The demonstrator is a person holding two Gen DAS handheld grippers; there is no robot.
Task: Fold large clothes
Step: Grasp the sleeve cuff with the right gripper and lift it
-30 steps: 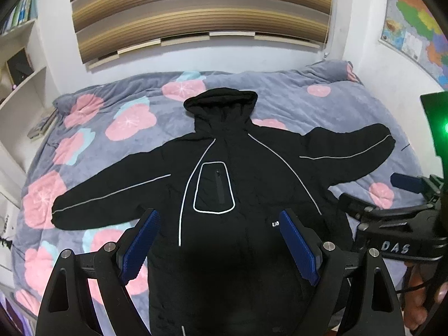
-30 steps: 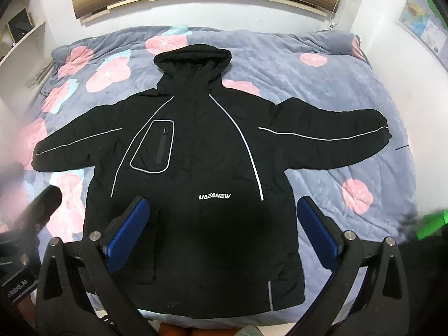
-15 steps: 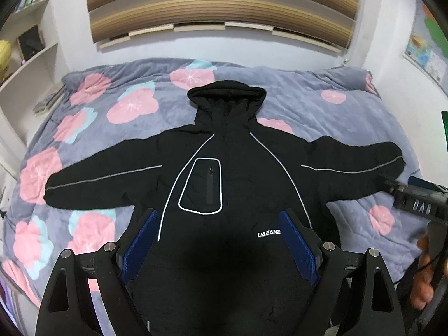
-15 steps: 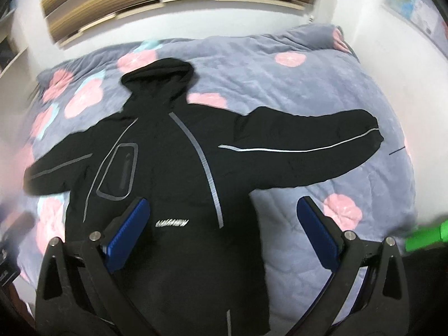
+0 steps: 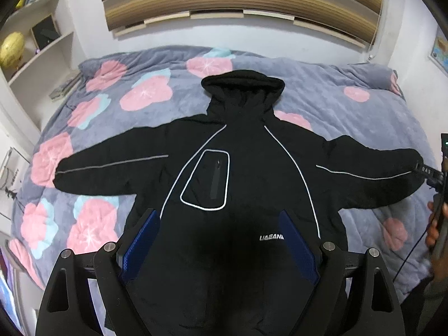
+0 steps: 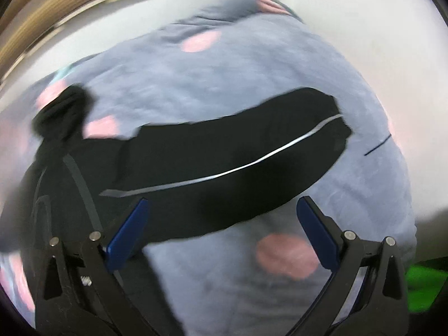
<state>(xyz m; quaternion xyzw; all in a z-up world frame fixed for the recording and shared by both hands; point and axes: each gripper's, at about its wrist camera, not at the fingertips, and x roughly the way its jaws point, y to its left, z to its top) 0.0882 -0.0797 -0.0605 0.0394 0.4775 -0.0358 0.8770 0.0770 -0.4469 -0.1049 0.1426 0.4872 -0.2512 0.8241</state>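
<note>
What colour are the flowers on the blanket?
Pink, some with light blue edges, on a grey-purple blanket. The left wrist view shows them best.

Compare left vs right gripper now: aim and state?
The left gripper hovers over the jacket torso; the right gripper points at its right sleeve. The left view is sharp, the right view motion-blurred. Both have blue pads, jaws open, nothing held.

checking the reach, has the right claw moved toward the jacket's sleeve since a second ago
Yes. The right claw swung rightward: the hood slid to the frame's left edge, and the sleeve now fills the view.
</note>
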